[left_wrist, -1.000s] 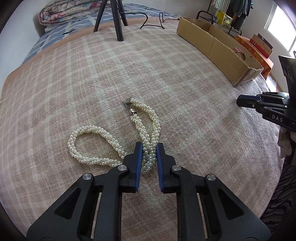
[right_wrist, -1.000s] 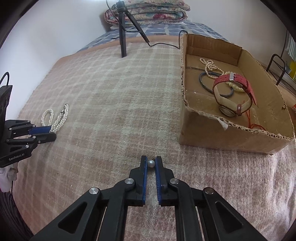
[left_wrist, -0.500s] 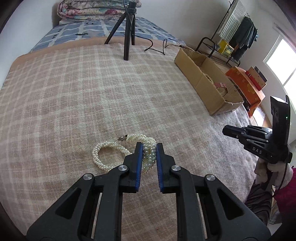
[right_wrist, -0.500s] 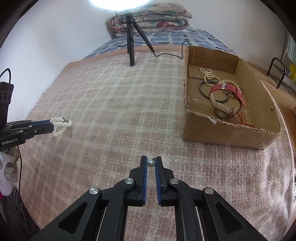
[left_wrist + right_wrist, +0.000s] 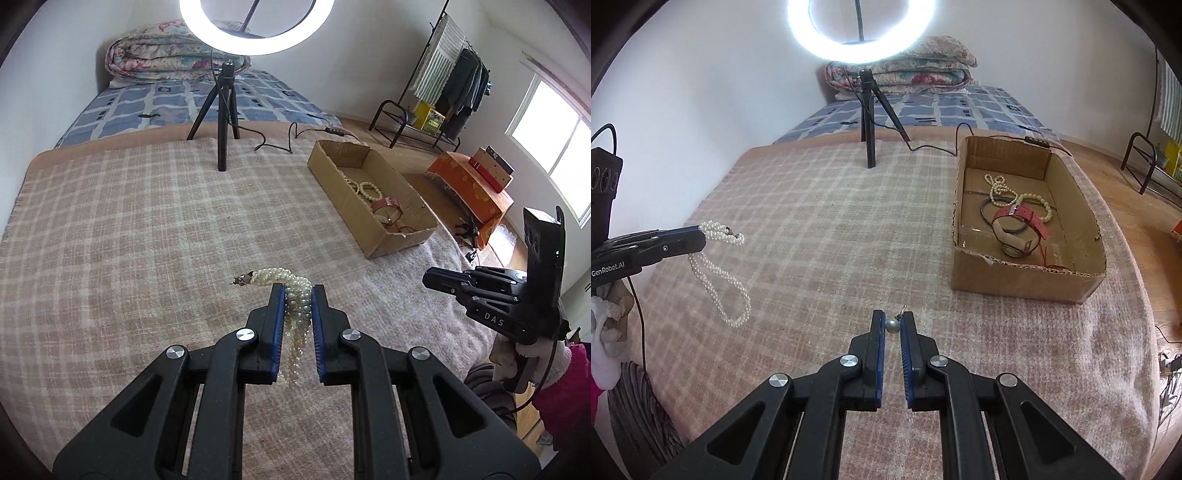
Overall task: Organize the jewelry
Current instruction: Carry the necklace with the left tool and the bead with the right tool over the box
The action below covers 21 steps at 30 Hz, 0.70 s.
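Covering nearly the whole scene, a pink-and-cream plaid blanket (image 5: 820, 221) lies across the bed, with a ring light (image 5: 849, 29) on a black tripod (image 5: 868, 122) standing at its far edge. On the right side of the blanket sits an open cardboard box (image 5: 1027, 280), holding a red-strapped watch (image 5: 1019, 225), a dark bangle (image 5: 986, 212) and pale bead strands (image 5: 999, 186). The left gripper (image 5: 298, 291) is closed on a twisted pearl necklace (image 5: 295, 310), held up off the blanket at the left; its clasp end juts past the fingertips while a long loop dangles below. The right gripper (image 5: 892, 319), near the middle of the blanket, is narrowed almost shut, pinching a small pearl earring (image 5: 892, 325) between its blue pads (image 5: 880, 369), well apart from the box.
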Motion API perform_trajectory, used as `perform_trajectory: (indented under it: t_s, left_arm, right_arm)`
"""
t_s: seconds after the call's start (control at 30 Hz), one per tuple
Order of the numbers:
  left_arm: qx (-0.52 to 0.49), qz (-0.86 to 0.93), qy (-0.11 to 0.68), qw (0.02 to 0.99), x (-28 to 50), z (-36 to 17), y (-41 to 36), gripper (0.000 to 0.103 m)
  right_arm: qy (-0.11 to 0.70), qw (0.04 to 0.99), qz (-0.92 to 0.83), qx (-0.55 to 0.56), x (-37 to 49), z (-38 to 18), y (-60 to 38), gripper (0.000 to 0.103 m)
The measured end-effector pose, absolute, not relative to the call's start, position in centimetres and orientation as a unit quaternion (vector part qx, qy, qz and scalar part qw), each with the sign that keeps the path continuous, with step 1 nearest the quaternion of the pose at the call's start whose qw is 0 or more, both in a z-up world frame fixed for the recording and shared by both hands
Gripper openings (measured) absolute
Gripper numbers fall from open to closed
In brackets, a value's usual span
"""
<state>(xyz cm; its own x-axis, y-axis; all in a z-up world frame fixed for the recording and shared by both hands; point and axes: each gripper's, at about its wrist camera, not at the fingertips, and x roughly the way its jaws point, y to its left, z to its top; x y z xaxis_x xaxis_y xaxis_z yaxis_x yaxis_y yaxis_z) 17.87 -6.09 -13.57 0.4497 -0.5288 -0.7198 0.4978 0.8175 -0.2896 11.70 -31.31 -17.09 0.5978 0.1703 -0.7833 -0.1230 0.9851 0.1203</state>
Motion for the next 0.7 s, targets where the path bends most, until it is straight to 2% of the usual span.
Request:
perform_trajectory:
  t_s: [0.7]
  left_arm:
    - [-0.019,-0.353,0.375,0.857,15.1,-8.2,-11.0,0.012]
  right_arm:
    - [0.386,0.919,0.069,0.039,7.2,-11.8,-34.4,0.006]
